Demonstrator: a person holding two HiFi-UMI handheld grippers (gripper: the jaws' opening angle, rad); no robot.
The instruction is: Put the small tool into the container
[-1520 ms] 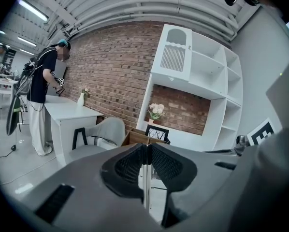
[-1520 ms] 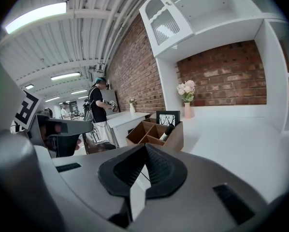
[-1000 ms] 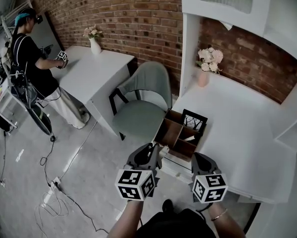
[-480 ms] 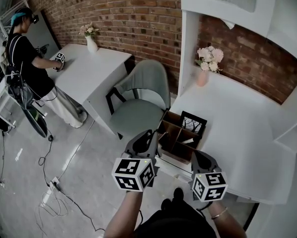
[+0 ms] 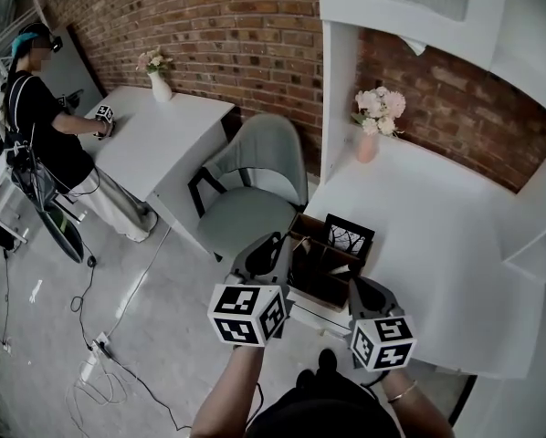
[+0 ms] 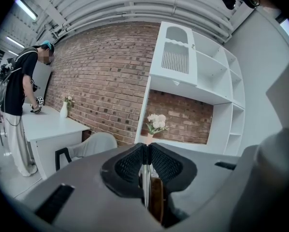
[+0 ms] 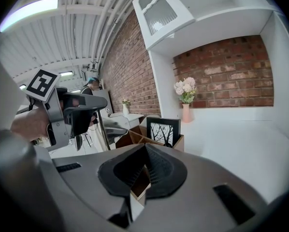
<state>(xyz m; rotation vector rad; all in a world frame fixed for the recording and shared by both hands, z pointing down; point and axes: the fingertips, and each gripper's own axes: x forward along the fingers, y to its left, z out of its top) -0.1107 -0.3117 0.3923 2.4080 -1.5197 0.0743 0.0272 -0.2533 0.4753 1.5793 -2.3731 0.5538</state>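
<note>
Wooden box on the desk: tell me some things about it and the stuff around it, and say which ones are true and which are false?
1. The left tool pinches a thin metal stick. True.
2. The wooden box sits on the floor. False: it stands at the edge of the white desk.
3. A black picture frame stands in the box. True.
4. The pink vase has fallen over. False: it stands upright with flowers in it.
5. The right tool holds nothing. False: its jaws grip a wall of the box.
</note>
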